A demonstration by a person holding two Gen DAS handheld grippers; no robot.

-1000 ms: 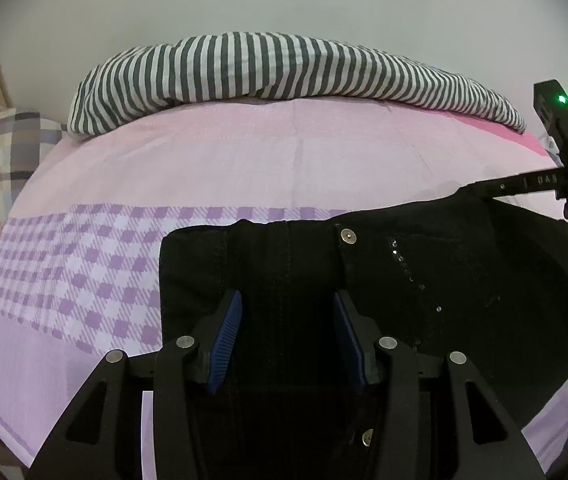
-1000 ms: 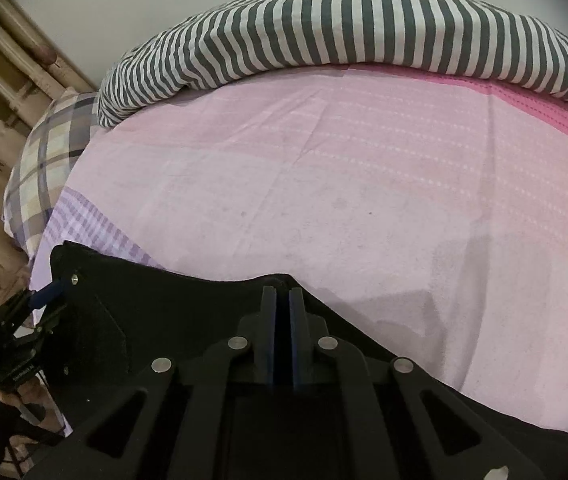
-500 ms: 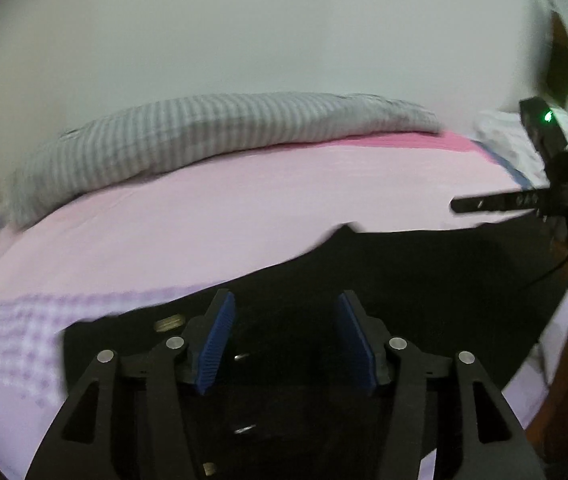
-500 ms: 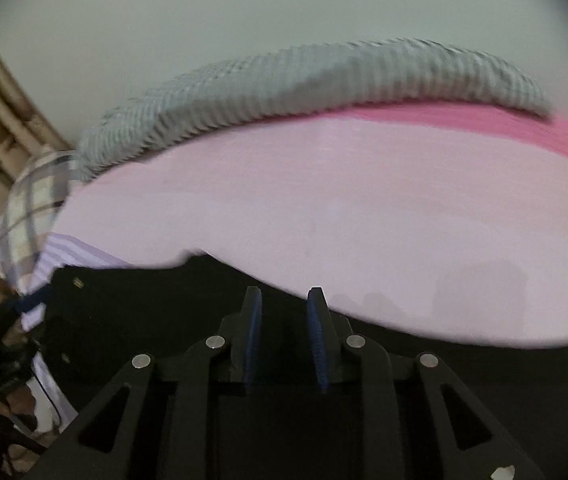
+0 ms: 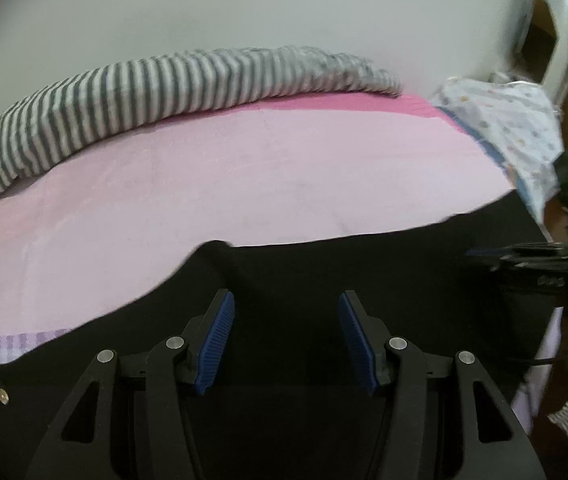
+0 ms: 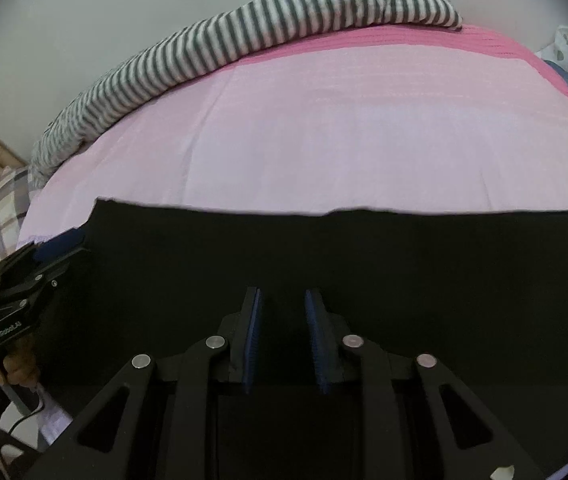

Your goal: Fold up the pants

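1 pair of black pants (image 5: 324, 272), matte and flat, spread across near side of smooth pink bedsheet (image 5: 243, 168); 1 rumpled grey-and-white striped blanket (image 5: 155, 88) along far edge. Left gripper (image 5: 286, 332) wide open, ribbed blue pads (image 5: 215, 344) over pants, gripping nothing. Right gripper (image 6: 282, 336) partly open, narrower gap, holding nothing.

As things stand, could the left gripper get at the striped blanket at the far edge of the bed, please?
Probably yes. The left gripper is open above the black pants, and only bare pink sheet lies between it and the striped blanket. Whether the arm's reach suffices is unclear.
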